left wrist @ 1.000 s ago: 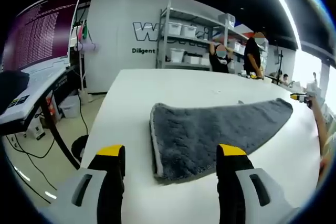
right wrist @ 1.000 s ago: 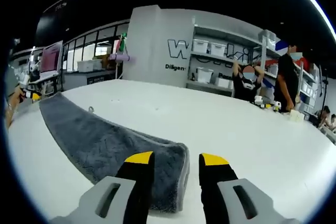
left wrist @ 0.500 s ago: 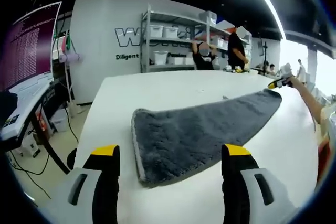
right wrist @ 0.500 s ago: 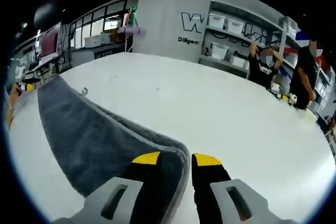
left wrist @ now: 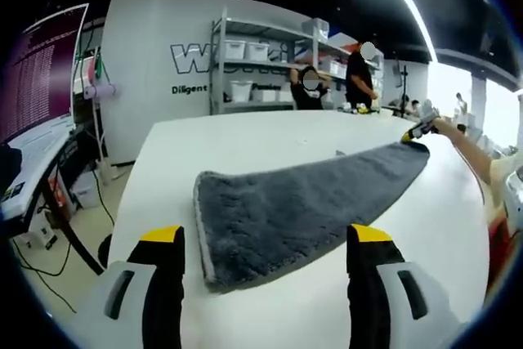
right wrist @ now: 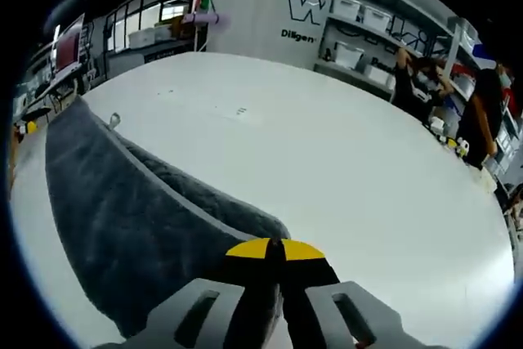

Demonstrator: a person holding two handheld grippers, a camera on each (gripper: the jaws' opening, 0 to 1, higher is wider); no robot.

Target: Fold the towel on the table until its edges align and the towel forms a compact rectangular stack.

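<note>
Right hand-held gripper (right wrist: 274, 244) is pinched onto the towel (right wrist: 122, 226) corner at 6 o'clock to fold it, while the left hand-held gripper (left wrist: 265, 239) hangs wide over the bench (left wrist: 245, 132).

Over the last second we see the right hand-held gripper (right wrist: 274, 252) close: its jaws, parted a second ago, have narrowed and now meet on the near end of the grey towel (right wrist: 122, 226), pinching its folded edge.

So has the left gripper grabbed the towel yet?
No, the left gripper is open, jaws wide apart, with the grey towel lying flat on the table between them.
</note>
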